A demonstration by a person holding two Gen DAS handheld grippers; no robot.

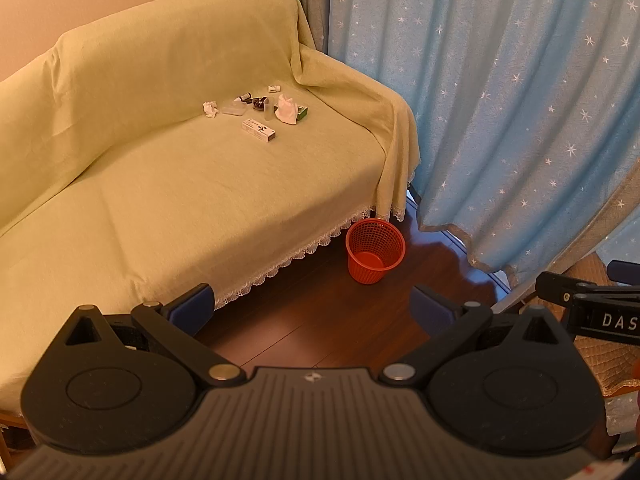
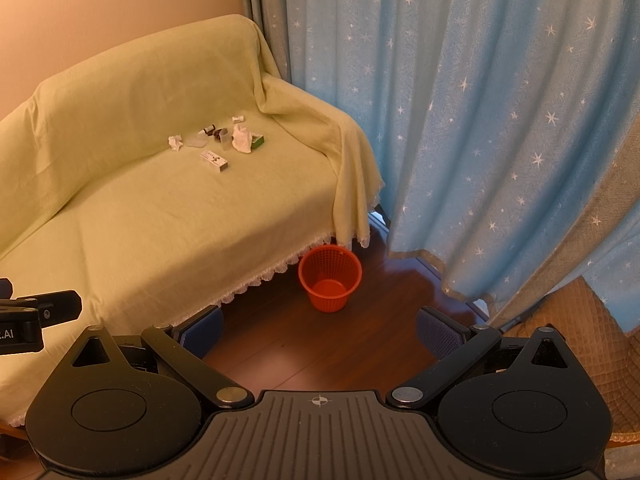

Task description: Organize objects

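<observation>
Clutter awaits sorting on a sofa draped in pale green cloth [image 1: 200,184].

Small boxes, bottles and crumpled white tissues [image 1: 260,110] lie near the seat's far end; an orange mesh plastic bin [image 1: 375,249] stands on the floor at its front edge. Left gripper [image 1: 312,304] and right gripper [image 2: 319,330] hover well back, fingers apart; best approach tissues first, from above.
</observation>
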